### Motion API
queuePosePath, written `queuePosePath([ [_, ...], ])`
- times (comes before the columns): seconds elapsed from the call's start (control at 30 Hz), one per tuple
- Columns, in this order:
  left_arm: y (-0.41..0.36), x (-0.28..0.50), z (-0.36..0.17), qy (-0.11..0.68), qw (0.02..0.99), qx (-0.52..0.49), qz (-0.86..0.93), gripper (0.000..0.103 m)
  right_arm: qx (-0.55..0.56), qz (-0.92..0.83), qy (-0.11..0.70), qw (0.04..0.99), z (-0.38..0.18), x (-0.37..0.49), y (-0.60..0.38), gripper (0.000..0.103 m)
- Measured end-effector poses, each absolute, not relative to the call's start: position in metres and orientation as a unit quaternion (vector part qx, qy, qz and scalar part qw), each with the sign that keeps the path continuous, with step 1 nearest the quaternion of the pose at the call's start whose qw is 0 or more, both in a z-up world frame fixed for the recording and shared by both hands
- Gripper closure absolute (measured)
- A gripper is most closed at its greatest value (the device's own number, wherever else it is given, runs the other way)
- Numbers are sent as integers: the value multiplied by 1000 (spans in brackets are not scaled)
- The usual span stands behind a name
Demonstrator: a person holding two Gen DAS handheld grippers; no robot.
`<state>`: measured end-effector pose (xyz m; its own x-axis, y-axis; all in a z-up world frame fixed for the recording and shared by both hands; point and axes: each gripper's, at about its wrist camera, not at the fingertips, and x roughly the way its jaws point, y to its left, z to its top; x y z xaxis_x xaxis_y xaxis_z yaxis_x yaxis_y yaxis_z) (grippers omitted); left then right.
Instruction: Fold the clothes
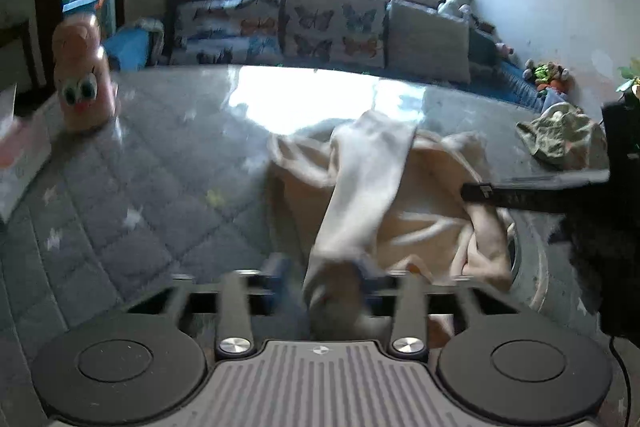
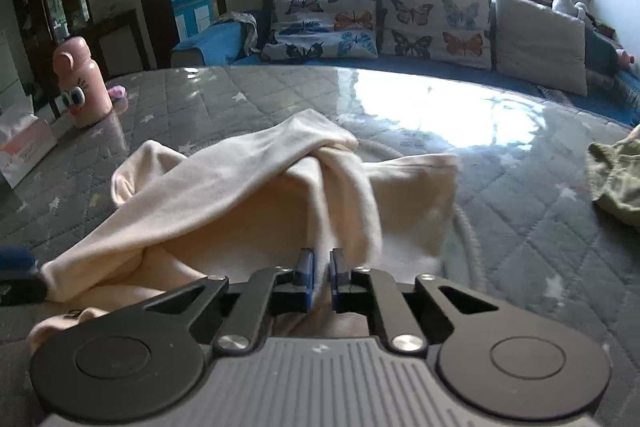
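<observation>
Both tools clamp cream garment: left tool, right tool.

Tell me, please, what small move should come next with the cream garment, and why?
Probably draw both grippers apart: the right gripper and left gripper each pinch the cream garment, which lies bunched and twisted on the quilted table, so it needs spreading flat first.

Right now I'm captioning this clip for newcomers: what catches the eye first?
The cream garment, bunched mid-table and pinched by both the right gripper and the left gripper. Then the pink cartoon-eyed bottle at the table's far left, and the butterfly cushions on the sofa behind.
</observation>
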<state>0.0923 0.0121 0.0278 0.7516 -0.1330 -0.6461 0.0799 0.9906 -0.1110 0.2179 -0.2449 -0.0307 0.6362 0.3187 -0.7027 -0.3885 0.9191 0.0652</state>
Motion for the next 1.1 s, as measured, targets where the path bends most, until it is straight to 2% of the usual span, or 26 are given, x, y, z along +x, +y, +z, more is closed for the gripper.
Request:
queuePosePath([
  [0.4,-37,139,22,322,939,69,-95,44,-72,201,383,899,-15,180,-266,97],
  [0.47,-44,147,16,327,936,83,-99,44,-83,200,383,898,-18,178,-265,94],
  [0.63,-59,164,5,334,931,102,-108,44,-101,210,363,902,-16,191,-254,76],
  [0.9,-71,186,-14,346,922,133,-112,44,-125,236,360,894,-31,220,-225,75],
  [0.97,-73,189,-17,346,921,141,-111,51,-125,236,360,894,-34,225,-223,77],
  [1.03,-74,191,-20,347,920,148,-109,72,-126,229,356,897,-34,226,-224,95],
  [1.07,-72,191,-20,347,920,148,-105,79,-125,225,353,900,-32,225,-225,97],
  [1.1,-70,191,-20,346,921,147,-102,91,-123,221,349,902,-30,224,-227,97],
])
